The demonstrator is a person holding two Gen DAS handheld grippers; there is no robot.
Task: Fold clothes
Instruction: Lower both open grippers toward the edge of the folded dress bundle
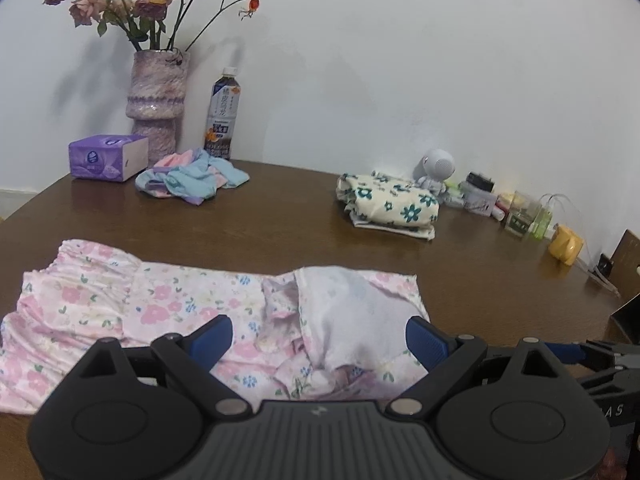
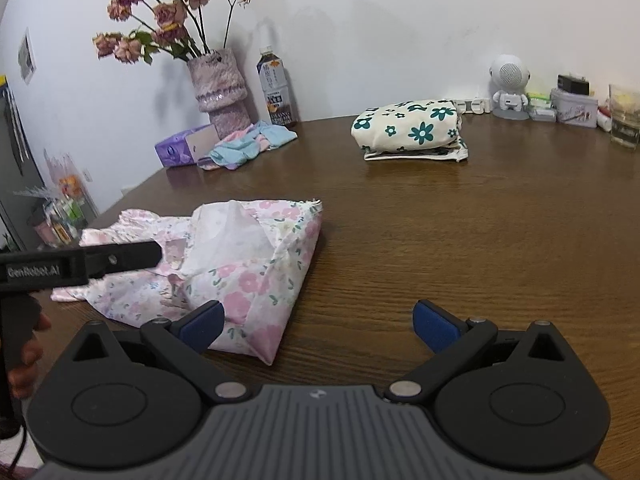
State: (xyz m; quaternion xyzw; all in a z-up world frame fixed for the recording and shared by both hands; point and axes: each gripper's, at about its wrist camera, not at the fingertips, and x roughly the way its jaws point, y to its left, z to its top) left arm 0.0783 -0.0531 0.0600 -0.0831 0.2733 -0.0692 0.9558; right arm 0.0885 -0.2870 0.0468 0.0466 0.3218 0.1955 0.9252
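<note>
Table: brown wood, carries everything listed.

Pink floral garment: near edge before me, one end turned over, pale lining up. I judge it thin, limp, light; best pinched at a hem or corner.

Folded green-flowered cloth: far side.

Crumpled pastel cloth: by the vase.

Left gripper: over the garment, jaws spread, empty.

Right gripper: jaws spread, empty.

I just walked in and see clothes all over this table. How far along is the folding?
One piece looks done: the cream garment with green flowers sits folded near the wall. In hand is the pink floral garment, one side turned over to show its white inside; both the left gripper and the right gripper are open, holding nothing. Still left: the crumpled pastel bundle beside the tissue box.
</note>
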